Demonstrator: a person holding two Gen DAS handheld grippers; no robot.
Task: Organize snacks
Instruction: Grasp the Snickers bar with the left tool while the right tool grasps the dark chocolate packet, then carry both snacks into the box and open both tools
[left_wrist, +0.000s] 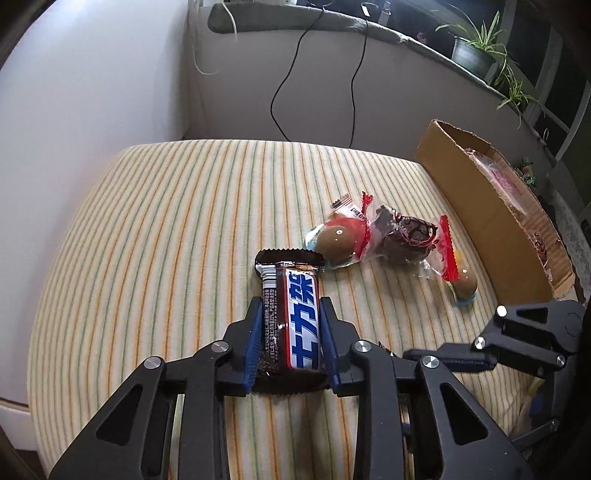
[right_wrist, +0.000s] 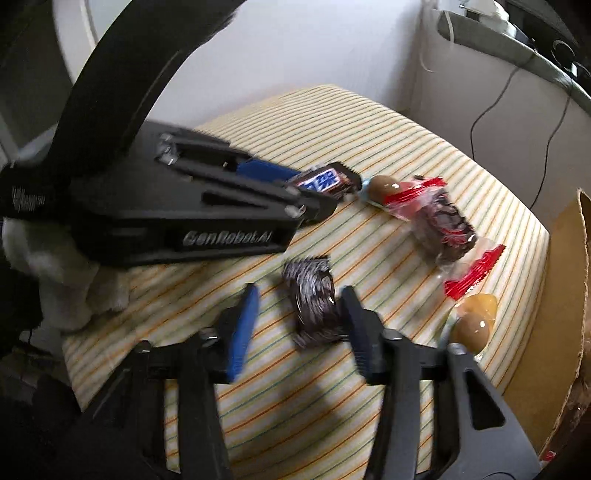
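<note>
My left gripper (left_wrist: 291, 332) is pinching the chocolate bar (left_wrist: 295, 314) across its width, both blue pads pressed to its sides, the bar lying on the striped cloth (left_wrist: 166, 240) and pointing away from me. My right gripper (right_wrist: 299, 325) stands spread around a small dark candy (right_wrist: 314, 302): the right pad touches or nearly touches the wrapper, the left pad is clear of it, so nothing is clamped there. That view is blurred, and I cannot tell whether the right pad truly presses. In the right view the left gripper's black body fills the upper left and hides much of the cloth beyond it; a pale fuzzy sleeve (right_wrist: 62, 280) shows beneath it. Just past the bar's far end lies a brown egg pack (left_wrist: 334, 240), touching a clear, red-edged bag of dark snack (left_wrist: 406, 240). The bag lies between my grippers and the box. A second egg pack (left_wrist: 465, 286) sits beside the bag's near red edge, close to the box wall. The cardboard box (left_wrist: 476, 206) stands along the cloth's right edge, open, with a clear pink-printed packet (left_wrist: 506, 181) inside. Behind, black cables (left_wrist: 288, 74) hang down a pale wall, and potted plants (left_wrist: 476, 48) stand on the sill.
</note>
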